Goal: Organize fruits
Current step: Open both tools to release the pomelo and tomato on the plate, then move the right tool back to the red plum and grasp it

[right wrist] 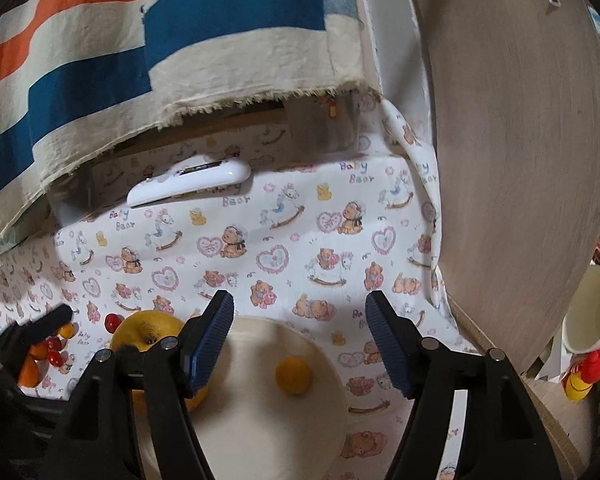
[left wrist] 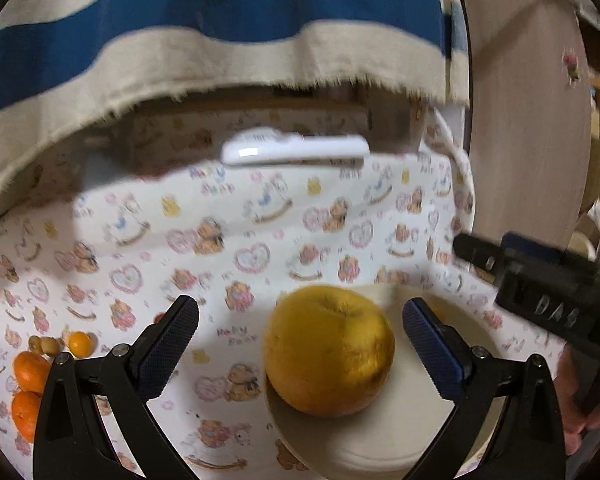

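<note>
Nearest in the left wrist view, the left gripper [left wrist: 300,332] stands with its blue ribbed pads spread wide and grasping nothing; a large round yellow citrus fruit [left wrist: 329,350] sits between them without touching either pad. That fruit rests on the left part of a round cream plate [left wrist: 380,444], which lies on a white tablecloth printed with bears, hearts and rocking horses [left wrist: 260,220].

In the right wrist view, the right gripper [right wrist: 300,338] is also released, its jaws apart over the same plate [right wrist: 260,420] and empty. A small round yellow fruit [right wrist: 294,375] lies on the plate between the pads, clear of both. The big yellow fruit [right wrist: 148,332] shows just left of the left pad, partly hidden behind it.

To the near left on the cloth lies a loose group: orange mandarins [left wrist: 30,372], a smaller orange fruit [left wrist: 80,343], some pale brown round pieces [left wrist: 46,346] and small red fruits [right wrist: 54,350], one red one [right wrist: 111,322] apart beside the large citrus.

Farther off, a white elongated plastic device [right wrist: 188,184] lies on the cloth. Behind it hangs a cream fabric with blue and orange stripes and a frayed edge [right wrist: 100,80]. At the right stands a wood-grain panel [right wrist: 520,140], with a white cup [right wrist: 592,312] and a red and yellow toy [right wrist: 586,374] beyond.
</note>
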Motion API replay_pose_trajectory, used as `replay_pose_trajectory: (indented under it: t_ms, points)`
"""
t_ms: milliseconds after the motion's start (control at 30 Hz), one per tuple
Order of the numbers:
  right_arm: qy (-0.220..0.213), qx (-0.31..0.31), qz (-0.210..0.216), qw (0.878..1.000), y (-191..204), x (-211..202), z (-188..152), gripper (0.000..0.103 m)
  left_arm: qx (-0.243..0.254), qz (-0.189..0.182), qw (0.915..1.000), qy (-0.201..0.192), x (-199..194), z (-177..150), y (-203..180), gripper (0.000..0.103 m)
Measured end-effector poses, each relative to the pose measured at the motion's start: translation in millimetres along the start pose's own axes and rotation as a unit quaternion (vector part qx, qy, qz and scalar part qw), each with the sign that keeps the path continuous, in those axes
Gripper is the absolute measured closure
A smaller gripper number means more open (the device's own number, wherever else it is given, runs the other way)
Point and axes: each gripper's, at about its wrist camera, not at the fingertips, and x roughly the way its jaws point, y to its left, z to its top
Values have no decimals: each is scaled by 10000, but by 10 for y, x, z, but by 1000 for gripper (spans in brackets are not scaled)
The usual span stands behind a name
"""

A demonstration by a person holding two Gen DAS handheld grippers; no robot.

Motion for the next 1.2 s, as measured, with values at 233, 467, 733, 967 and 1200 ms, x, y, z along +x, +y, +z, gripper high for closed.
replay_pose_trajectory:
  t_ms: [233,467,733,967,1200]
  points:
    - [-217,-118,228,9994,112,-100,-7,16,94,199,9985,-503,-397,-8,274,2]
    - [-499,47,386,9980,129,-198,-18,1,86,435,9970,-632,-766,-42,772,2]
    - [-1350,160,-89,9907,163,-532,18,1,-216,881,9946,-510,-1090,-131,1472,1]
    - [-1503,147,99,9885,463,-706,105,1,-313,1307,9896,-515,-1250,-239,1964,1]
    - [-1336,-282,512,9893,1089,-664,116,1,-441,1306,9898,-348,-1196,-337,2169,1]
